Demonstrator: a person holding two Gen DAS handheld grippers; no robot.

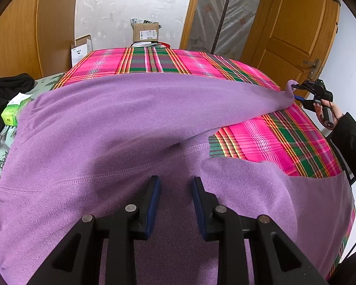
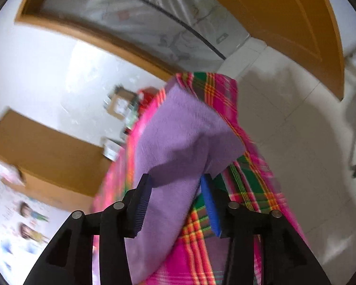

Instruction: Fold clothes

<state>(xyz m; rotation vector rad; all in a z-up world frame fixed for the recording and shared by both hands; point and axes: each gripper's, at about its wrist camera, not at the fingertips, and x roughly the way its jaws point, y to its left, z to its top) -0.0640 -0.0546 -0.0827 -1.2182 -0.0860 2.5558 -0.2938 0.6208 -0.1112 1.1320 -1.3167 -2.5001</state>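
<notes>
Currently I have the purple fleece garment (image 1: 121,123) spread across the tabletop (image 1: 284,140), which is covered by a pink and green plaid cloth (image 1: 154,59). My left hand-held gripper (image 1: 175,204) hovers low over the near part of the fleece, just behind a stitched seam; its fingers stand apart with nothing pinched between them, though the fabric lies directly beneath. I judge it is parked there to pin or catch the near edge once the fold comes over. My right hand-held gripper (image 1: 296,92) is out at the far right corner of the tabletop, and a corner of the fleece is drawn up toward it in a taut ridge, so that side is lifted off the plaid cloth. In the right wrist view that same right hand-held gripper (image 2: 178,204) has the purple corner lying between its fingers (image 2: 211,204), but the jaws look parted with a gap on the blue-pad side; the view is blurred, and I cannot say firmly that the pads press the fabric. A sleeved hand (image 1: 330,114) holds the tool's grip. A green tissue pack (image 1: 11,114) and dark clothing (image 1: 7,92) sit at the left edge, well clear. My read: the fold is barely begun, and the lifted corner could slip out.
</notes>
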